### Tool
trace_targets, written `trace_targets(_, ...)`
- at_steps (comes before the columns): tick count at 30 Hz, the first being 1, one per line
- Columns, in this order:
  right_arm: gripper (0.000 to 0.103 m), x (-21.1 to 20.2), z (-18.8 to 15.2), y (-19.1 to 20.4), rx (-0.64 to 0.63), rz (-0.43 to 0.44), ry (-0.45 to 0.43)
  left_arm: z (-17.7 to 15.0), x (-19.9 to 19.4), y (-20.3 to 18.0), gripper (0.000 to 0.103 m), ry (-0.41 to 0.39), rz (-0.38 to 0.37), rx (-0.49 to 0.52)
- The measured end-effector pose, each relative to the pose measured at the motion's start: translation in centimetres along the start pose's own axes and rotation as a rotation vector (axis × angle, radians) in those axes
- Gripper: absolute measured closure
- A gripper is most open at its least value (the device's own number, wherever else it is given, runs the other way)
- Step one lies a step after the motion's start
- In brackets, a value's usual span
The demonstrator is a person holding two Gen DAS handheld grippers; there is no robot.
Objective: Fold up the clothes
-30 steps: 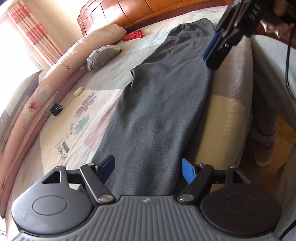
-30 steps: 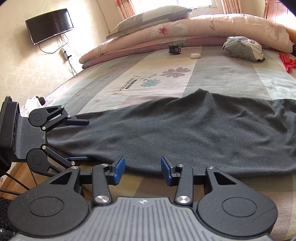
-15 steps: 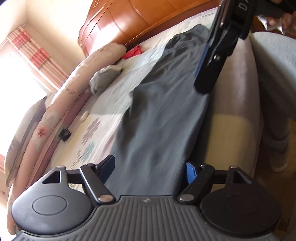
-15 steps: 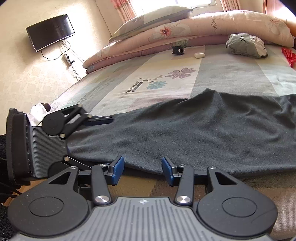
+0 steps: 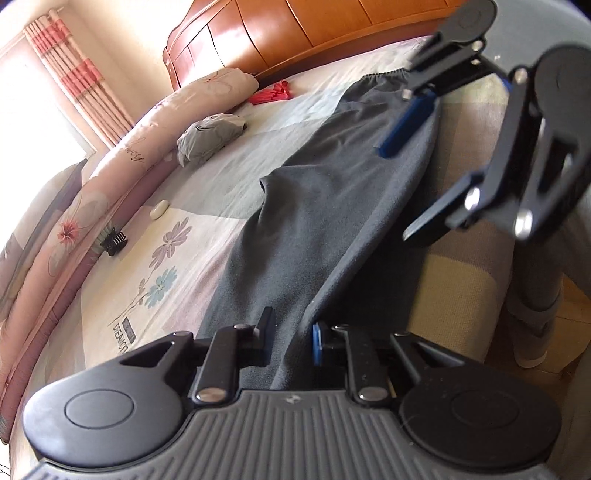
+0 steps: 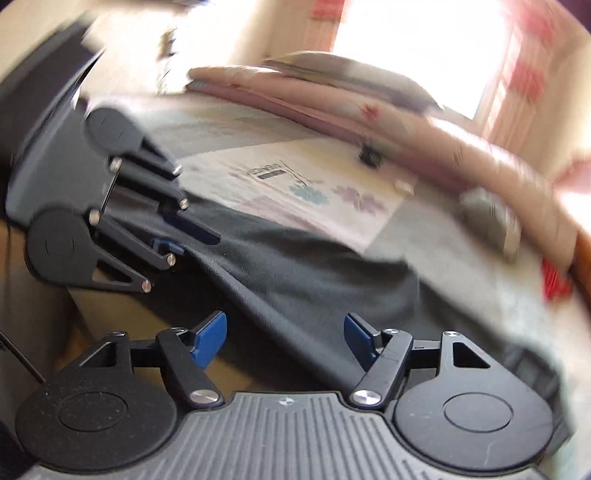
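Trousers [image 5: 325,206] — dark grey, laid lengthwise along the near edge of the bed [image 5: 229,140], waistband toward the wooden headboard [image 5: 295,33], leg ends at the left gripper [image 5: 293,341]; that gripper is pinched on the leg end, a fold of the cloth pressed between its two pads and the near edge of the fabric lifted into a ridge running away from it; in the right wrist view, which is blurred, the same gripper sits at the left with cloth between its fingers.

The right gripper [image 6: 284,336] is spread wide, blue pads well apart, nothing between them; it hangs above the near edge of the trousers around the mid to upper part, one pad over the cloth and the other over the side of the bed, not touching as far as can be seen; from the left wrist view it is tilted, fingers pointing down and toward the foot of the bed.

On the bed beyond the trousers lie a grey bundle [image 5: 210,136], a red object [image 5: 271,94] near the headboard, a small white thing [image 5: 159,209] and a black clip [image 5: 115,240] — all well apart from the trousers, beside a long pink quilt roll [image 5: 110,173]; a grey trouser leg of the person [image 5: 539,295] stands by the bed at the right.
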State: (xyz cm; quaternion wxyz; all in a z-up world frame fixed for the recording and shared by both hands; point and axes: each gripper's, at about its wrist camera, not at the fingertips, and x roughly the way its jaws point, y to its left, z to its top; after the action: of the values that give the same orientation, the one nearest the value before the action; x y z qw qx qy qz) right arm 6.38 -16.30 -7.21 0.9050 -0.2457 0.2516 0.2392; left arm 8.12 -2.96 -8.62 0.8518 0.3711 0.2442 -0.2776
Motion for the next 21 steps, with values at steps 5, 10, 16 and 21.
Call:
trace_targets(5, 0.037, 3.9, 0.1, 2.6, -0.233, -0.112, 0.036, -0.1, -0.3, -0.1, 0.076, 0.008, -0.016, -0.031)
trace_targets(10, 0.066, 3.8, 0.4, 1.5, -0.206, -0.171, 0.019, -2.8, -1.2, 0.5, 0.060, 0.070, 0.096, 0.001)
trace_targets(16, 0.066, 4.4, -1.0, 0.1, -0.172, -0.197, 0.071, -6.1, -2.4, 1.2, 0.060, 0.145, 0.231, 0.040)
trace_targets(21, 0.070, 4.0, -1.4, -1.0, -0.100, -0.186, 0.079, -9.1, -3.1, 2.5, 0.058, 0.245, 0.341, 0.061)
